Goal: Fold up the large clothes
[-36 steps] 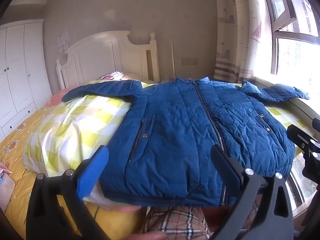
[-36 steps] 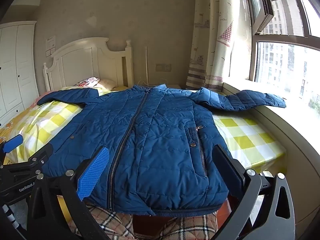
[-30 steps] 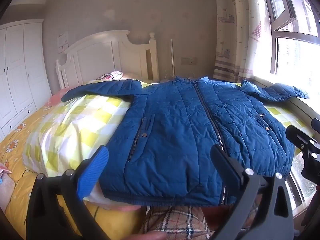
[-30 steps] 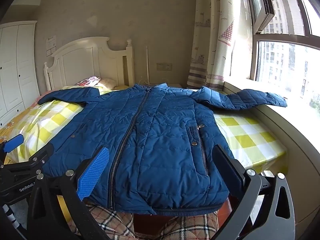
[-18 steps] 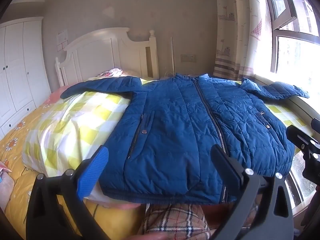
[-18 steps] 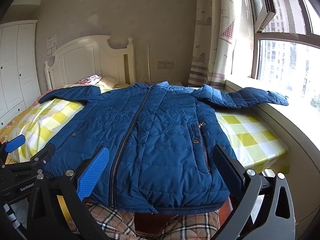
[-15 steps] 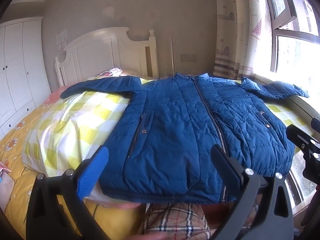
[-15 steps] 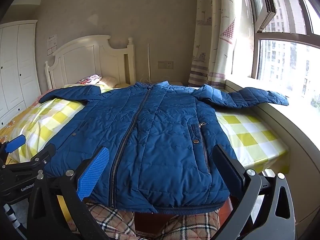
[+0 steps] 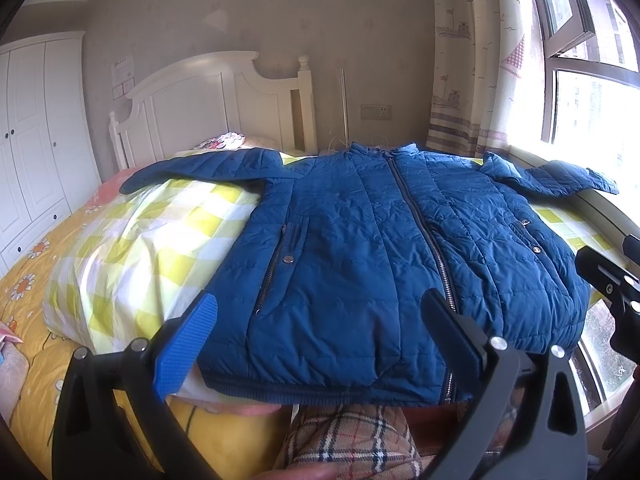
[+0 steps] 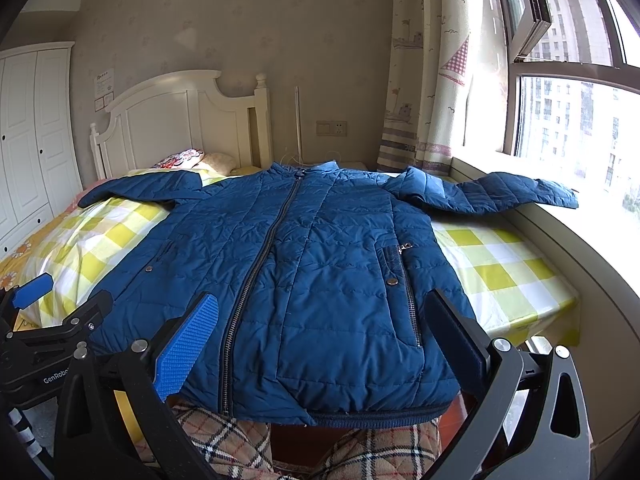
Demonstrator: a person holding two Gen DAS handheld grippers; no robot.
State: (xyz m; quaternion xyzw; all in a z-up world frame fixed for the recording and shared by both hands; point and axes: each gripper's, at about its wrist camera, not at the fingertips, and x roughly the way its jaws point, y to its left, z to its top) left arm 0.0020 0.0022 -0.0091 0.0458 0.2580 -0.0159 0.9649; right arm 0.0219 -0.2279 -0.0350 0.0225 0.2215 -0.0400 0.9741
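Observation:
A blue quilted jacket (image 9: 360, 248) lies zipped and face up on the bed, hem toward me, sleeves spread out left and right; it also shows in the right wrist view (image 10: 312, 264). Its right sleeve (image 10: 500, 196) rests on the window sill. My left gripper (image 9: 320, 332) is open and empty, just short of the hem's left half. My right gripper (image 10: 324, 328) is open and empty, above the hem's right half. The left gripper also shows in the right wrist view (image 10: 52, 312).
The bed has a yellow checked cover (image 9: 132, 248) and a white headboard (image 9: 208, 108). A window sill (image 10: 580, 248) runs along the right. A white wardrobe (image 9: 36, 140) stands at left. My plaid trousers (image 10: 224, 436) are below the hem.
Both views have drifted slightly; the jacket sits a little lower and closer in frame. Both grippers stay open and nothing was taken hold of.

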